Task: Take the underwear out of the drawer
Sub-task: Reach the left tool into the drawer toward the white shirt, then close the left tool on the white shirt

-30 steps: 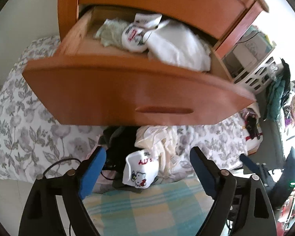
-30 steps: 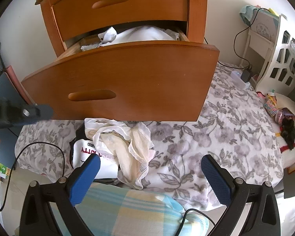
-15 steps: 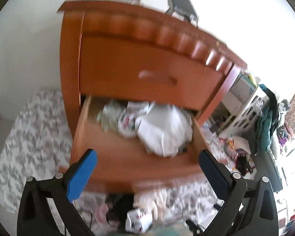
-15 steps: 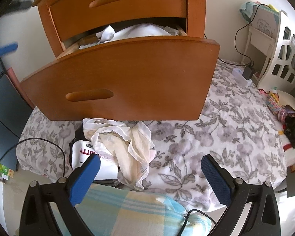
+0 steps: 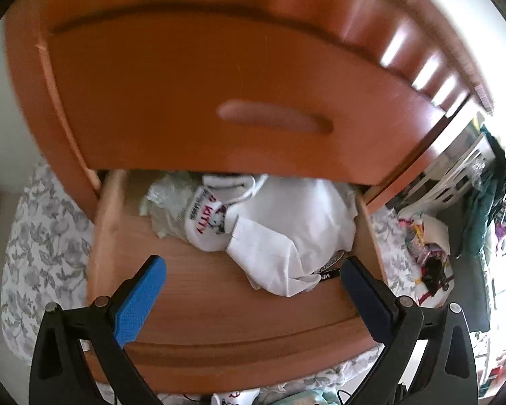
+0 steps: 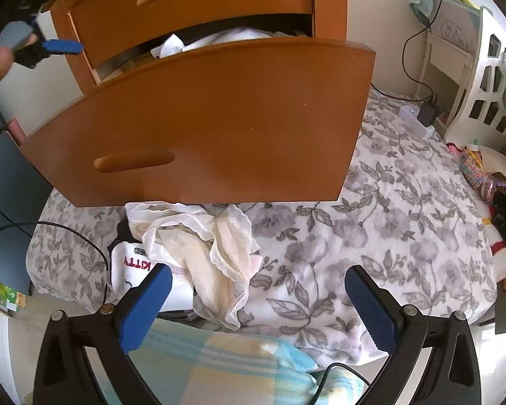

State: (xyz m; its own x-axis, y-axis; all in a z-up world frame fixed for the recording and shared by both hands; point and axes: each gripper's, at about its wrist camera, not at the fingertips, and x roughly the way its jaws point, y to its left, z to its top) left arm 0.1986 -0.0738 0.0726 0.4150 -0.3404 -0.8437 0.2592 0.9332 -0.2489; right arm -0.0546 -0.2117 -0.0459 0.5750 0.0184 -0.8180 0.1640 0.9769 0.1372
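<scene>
The wooden drawer [image 5: 219,307] stands pulled out, and my left gripper [image 5: 253,265] hangs open over its inside, holding nothing. In it lie white underwear with a red "KITTY" print [image 5: 207,221], a pale green lacy piece [image 5: 167,202] and a big white garment [image 5: 293,233]. My right gripper [image 6: 257,271] is open and empty over the bed. Just ahead of it, below the drawer front [image 6: 212,125], lies a pile of cream and white underwear [image 6: 199,246]. In the right wrist view the left gripper's blue finger [image 6: 62,46] shows at the upper left.
The shut upper drawer [image 5: 253,101] overhangs the back of the open one. A floral bedspread [image 6: 371,229] covers the bed, with a checked blanket [image 6: 219,364] at the near edge. Black cables [image 6: 67,233] run at left. A white nightstand [image 6: 482,77] stands at right.
My left gripper has left the pile on the bed, risen over the drawer front, and now looks down into the drawer, jaws a little wider. The right gripper has hardly moved.
</scene>
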